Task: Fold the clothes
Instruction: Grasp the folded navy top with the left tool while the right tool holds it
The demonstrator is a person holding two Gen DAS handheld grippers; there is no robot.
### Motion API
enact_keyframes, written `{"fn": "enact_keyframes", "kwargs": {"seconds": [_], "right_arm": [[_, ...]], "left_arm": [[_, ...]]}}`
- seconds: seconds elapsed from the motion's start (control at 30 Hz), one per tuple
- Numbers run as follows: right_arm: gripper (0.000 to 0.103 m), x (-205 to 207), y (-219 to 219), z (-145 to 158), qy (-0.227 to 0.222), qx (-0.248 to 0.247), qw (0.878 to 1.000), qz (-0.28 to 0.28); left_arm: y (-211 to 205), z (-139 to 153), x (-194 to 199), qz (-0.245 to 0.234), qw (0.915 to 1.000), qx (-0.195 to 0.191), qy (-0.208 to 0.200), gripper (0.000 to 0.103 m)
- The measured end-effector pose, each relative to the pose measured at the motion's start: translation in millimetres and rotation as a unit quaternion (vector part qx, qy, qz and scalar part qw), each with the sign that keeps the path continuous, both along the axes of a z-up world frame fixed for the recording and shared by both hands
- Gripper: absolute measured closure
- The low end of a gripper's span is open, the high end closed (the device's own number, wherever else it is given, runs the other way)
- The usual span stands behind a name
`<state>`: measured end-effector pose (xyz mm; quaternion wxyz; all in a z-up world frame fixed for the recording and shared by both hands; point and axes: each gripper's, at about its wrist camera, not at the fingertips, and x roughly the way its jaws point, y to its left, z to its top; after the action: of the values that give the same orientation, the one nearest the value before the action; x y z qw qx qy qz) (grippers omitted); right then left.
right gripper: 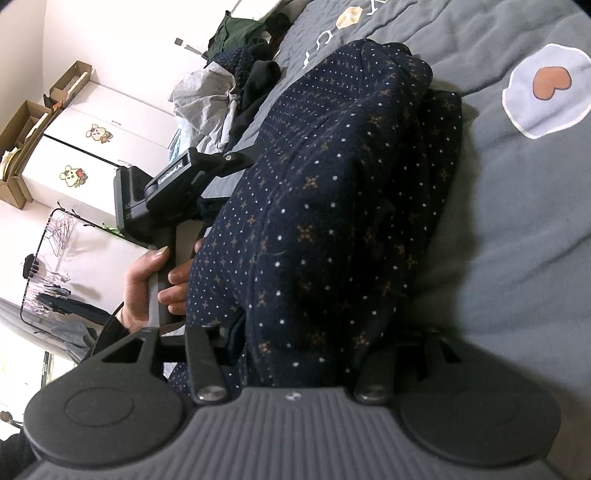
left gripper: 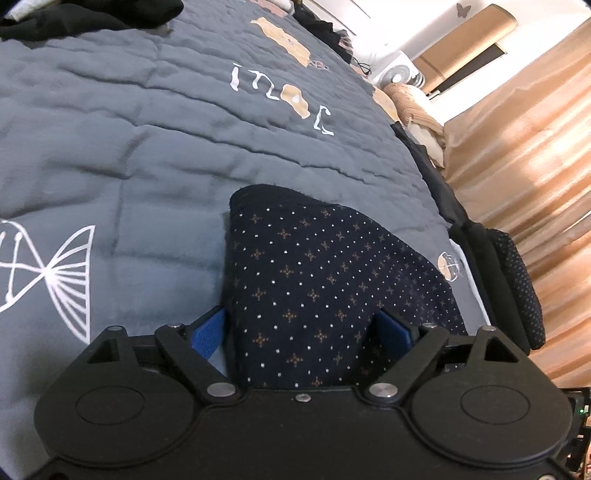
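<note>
A navy garment (left gripper: 314,280) with white dots and tan crosses lies bunched in a thick fold on the grey quilt (left gripper: 129,155). My left gripper (left gripper: 301,325) straddles its near end. The blue pads (left gripper: 208,336) stand wide, a strip of quilt shows beside the left one, and neither pad presses the cloth. In the right wrist view the same garment (right gripper: 332,192) fills the space between the fingers of my right gripper (right gripper: 317,332), which is shut on the thick fold with its pads mostly buried. A hand (right gripper: 147,280) holds the left gripper's black body (right gripper: 184,177) behind the garment's far side.
Black clothes (left gripper: 74,18) lie at the quilt's far corner, and a mixed clothes pile (right gripper: 221,85) sits further along the bed. Another dotted dark item (left gripper: 517,284) rests at the bed's edge by the orange curtain (left gripper: 535,147). A fan (left gripper: 397,75) and white wardrobe (right gripper: 85,147) stand beyond.
</note>
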<state>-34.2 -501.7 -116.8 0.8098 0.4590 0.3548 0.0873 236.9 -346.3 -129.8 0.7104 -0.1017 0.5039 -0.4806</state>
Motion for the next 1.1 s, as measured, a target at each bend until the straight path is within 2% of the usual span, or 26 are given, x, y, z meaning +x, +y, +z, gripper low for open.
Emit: {"fn": "enact_keyframes", "kwargs": {"seconds": [0.17, 0.5, 0.63, 0.87, 0.97, 1.07, 1.1], "right_arm": [[0.054, 1.2, 0.0, 0.9, 0.0, 0.0, 1.0, -0.001], [0.053, 1.7, 2.8, 1.9, 0.002, -0.007, 1.0, -0.003], [0.053, 2.6, 5.0, 3.6, 0.003, -0.013, 1.0, -0.004], [0.053, 3.9, 7.9, 8.3, 0.005, -0.023, 1.0, -0.004], [0.053, 5.0, 8.3, 8.6, 0.005, -0.026, 1.0, -0.003], [0.053, 6.1, 8.7, 8.9, 0.006, -0.028, 1.0, -0.002], [0.053, 6.6, 8.9, 9.2, 0.006, -0.029, 1.0, -0.002]], "left_arm": [[-5.7, -3.5, 4.8, -0.014, 0.9999, -0.007, 0.001, 0.015], [-16.7, 1.9, -3.5, -0.051, 0.9986, -0.015, -0.001, 0.017], [-18.6, -2.0, -2.2, -0.051, 0.9985, -0.017, 0.008, 0.017], [-23.1, 0.6, -7.7, -0.051, 0.9986, -0.006, -0.01, 0.017], [-24.7, 3.0, -11.1, -0.052, 0.9984, 0.002, -0.023, 0.022], [-24.6, 3.9, -13.6, -0.055, 0.9979, 0.001, -0.033, 0.033], [-24.4, 3.9, -14.3, -0.056, 0.9978, 0.0, -0.036, 0.041]]}}
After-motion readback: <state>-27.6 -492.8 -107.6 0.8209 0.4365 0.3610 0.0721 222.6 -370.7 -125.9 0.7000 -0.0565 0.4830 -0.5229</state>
